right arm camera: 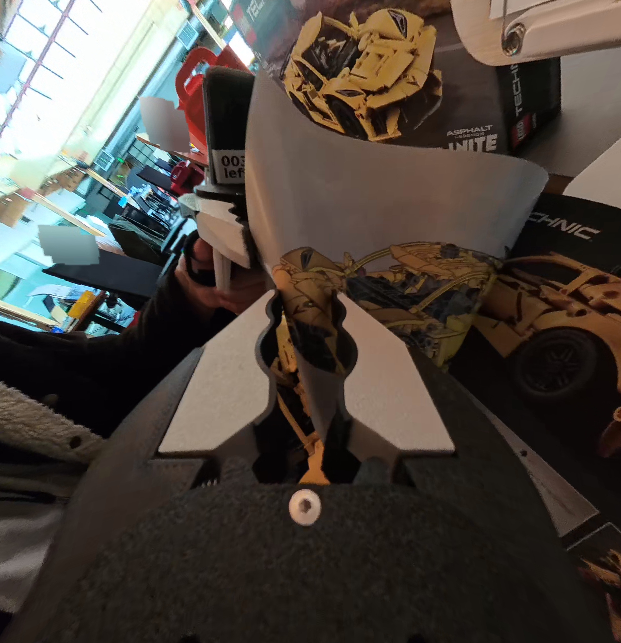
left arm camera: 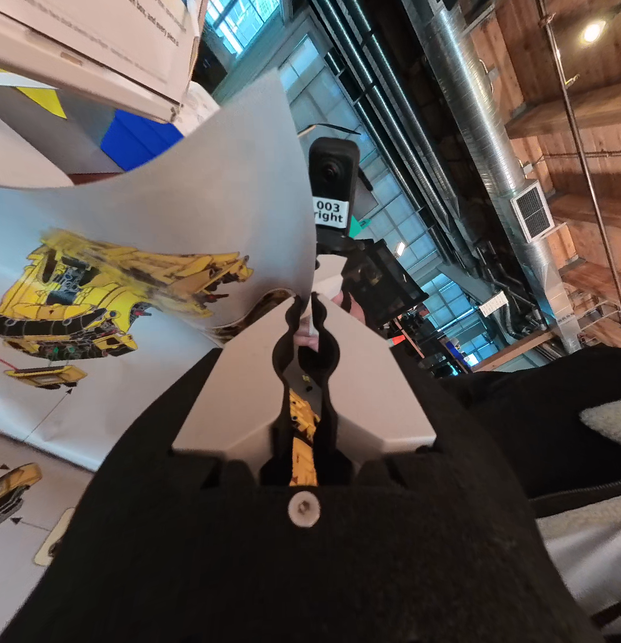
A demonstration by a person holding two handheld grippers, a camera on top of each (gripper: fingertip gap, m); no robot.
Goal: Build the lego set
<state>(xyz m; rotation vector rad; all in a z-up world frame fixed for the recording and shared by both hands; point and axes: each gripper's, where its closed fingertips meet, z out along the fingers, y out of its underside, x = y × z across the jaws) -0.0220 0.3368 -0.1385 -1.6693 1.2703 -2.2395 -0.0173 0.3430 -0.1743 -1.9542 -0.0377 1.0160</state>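
Both claws are pinching the same thin white paper page with yellow car drawings point(left arm camera: 156, 250), part of the building book. The left claw point(left arm camera: 303, 299) is clenched on the page's edge, and the right claw point(right arm camera: 305, 302) is clenched on a curled part of it. The page is bending up in the air between them, above the rest of the book.

The page could be ripping if the two claws are pulling apart too hard. It is thin and already curling tight. It could also be creasing where the right claw is squeezing the roll, or slipping out if one claw is loosening.

The dark cardboard box with a yellow car picture point(right arm camera: 423, 114) is standing behind the page, toward the far edge of the counter. I cannot tell what is inside it. No loose bricks are showing anywhere.
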